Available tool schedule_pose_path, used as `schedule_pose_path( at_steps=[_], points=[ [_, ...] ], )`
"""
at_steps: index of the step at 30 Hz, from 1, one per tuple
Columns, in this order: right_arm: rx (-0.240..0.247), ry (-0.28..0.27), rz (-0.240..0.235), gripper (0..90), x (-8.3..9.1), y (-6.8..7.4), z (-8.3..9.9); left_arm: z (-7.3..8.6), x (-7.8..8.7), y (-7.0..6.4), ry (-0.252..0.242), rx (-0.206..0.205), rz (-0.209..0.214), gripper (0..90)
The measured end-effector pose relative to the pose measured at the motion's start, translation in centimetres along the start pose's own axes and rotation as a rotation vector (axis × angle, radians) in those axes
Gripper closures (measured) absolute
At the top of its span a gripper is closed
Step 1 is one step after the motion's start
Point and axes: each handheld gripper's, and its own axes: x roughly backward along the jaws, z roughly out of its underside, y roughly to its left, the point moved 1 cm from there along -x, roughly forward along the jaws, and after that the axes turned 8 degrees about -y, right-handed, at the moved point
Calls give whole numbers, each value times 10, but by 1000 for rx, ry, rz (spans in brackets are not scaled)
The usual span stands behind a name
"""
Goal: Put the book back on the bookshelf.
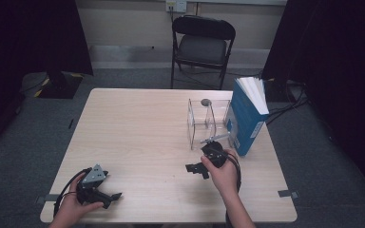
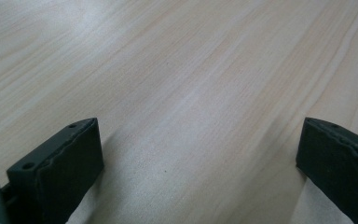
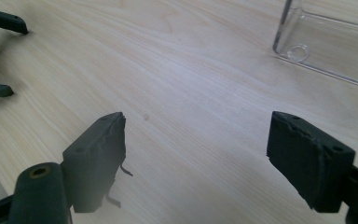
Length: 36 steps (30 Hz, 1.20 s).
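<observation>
Pale wood worktop stands in a dark-curtained room with a folding chair behind it. A blue book stands upright at the right, leaning against a clear stand just beside it. The right gripper hovers near the stand's front, jaws spread wide and empty; in the right gripper view the stand lies ahead and to the right. The left gripper rests low at the near left corner, jaws also wide, holding nothing, well apart from the book.

The step looks like a reach for the book. To do it well, the right gripper should turn toward the book's spine, approach level, and close on the cover edge rather than the loose pages, while avoiding the stand so nothing tips.
</observation>
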Motion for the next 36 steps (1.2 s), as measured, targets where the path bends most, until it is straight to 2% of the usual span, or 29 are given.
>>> schedule_pose_path(
  at_steps=[7, 13, 20, 31, 34, 36],
  points=[
    [-1, -1, -26, 195, -12, 7, 2, 0, 0, 0, 0, 0, 0, 0],
    [15, 22, -35, 200, -23, 13, 6, 0, 0, 0, 0, 0, 0, 0],
    [12, 28, -44, 201, -28, 17, 9, 0, 0, 0, 3, -1, -3, 0],
    [51, 49, -57, 201, -41, 28, 13, 0, 0, 0, 0, 0, 0, 0],
    [40, 73, -51, 201, -44, 32, 14, 0, 0, 0, 0, 0, 0, 0],
    [56, 71, -59, 201, -47, 34, 15, 0, 0, 0, -4, 1, 1, 0]
  ],
)
